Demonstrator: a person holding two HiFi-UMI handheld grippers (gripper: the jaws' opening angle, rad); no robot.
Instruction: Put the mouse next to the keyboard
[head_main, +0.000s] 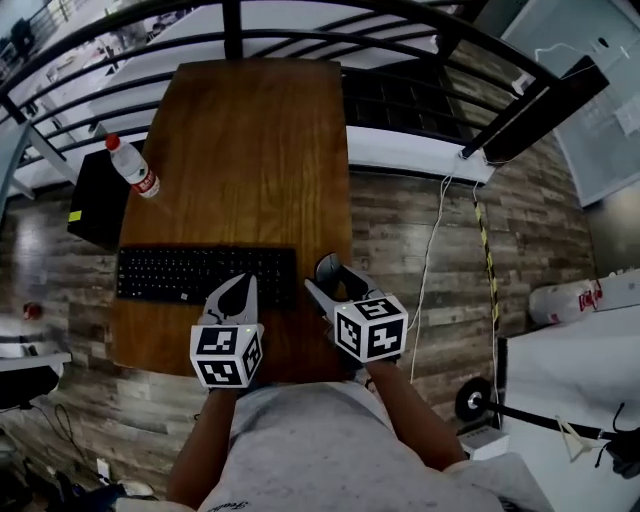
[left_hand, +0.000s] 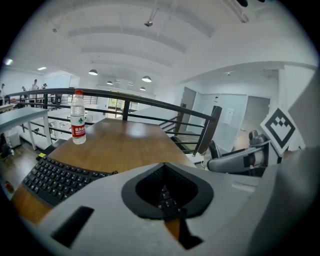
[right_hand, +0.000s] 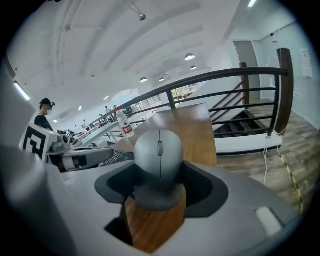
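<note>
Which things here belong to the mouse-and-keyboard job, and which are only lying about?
Job: mouse, held in the right gripper; keyboard; wooden table.
Lying about: water bottle; black box beside the table.

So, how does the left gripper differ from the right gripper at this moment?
The left gripper has its jaws together, with nothing between them; the right gripper clamps the grey mouse. The left gripper is over the right part of the keyboard; the right gripper is just beyond that end. Both point forward.
</note>
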